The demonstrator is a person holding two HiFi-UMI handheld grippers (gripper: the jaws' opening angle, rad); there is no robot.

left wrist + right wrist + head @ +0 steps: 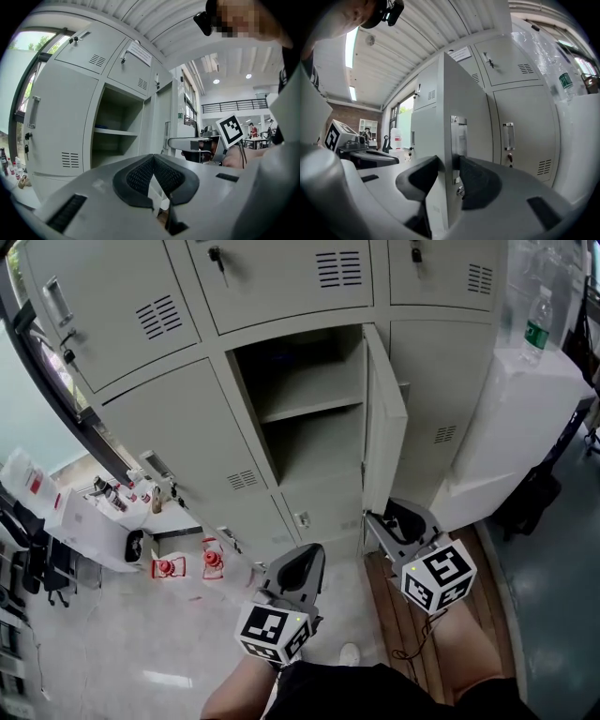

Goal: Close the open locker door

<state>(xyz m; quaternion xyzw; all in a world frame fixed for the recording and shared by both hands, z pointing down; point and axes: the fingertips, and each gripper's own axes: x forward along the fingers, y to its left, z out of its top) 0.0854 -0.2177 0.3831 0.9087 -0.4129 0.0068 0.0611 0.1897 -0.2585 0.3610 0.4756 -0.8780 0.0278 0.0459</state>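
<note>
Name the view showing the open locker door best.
Right gripper view: the open locker door stands close, its edge between the right gripper's jaws. Head view shows it ajar from above; left gripper view, a distant narrow strip.

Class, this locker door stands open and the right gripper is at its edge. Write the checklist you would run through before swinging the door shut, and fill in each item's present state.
1. Right gripper grips the locker door: ok. Its pads press both faces of the free edge, at the handle plate.
2. Nothing sticks out of the open compartment: ok. The shelf sits well inside.
3. Left gripper is empty with its jaws together: ok.
4. Left gripper is out of the door's swing: looks ok. It is held back from the lockers.
5. Door will catch once shut: cannot tell.
</note>
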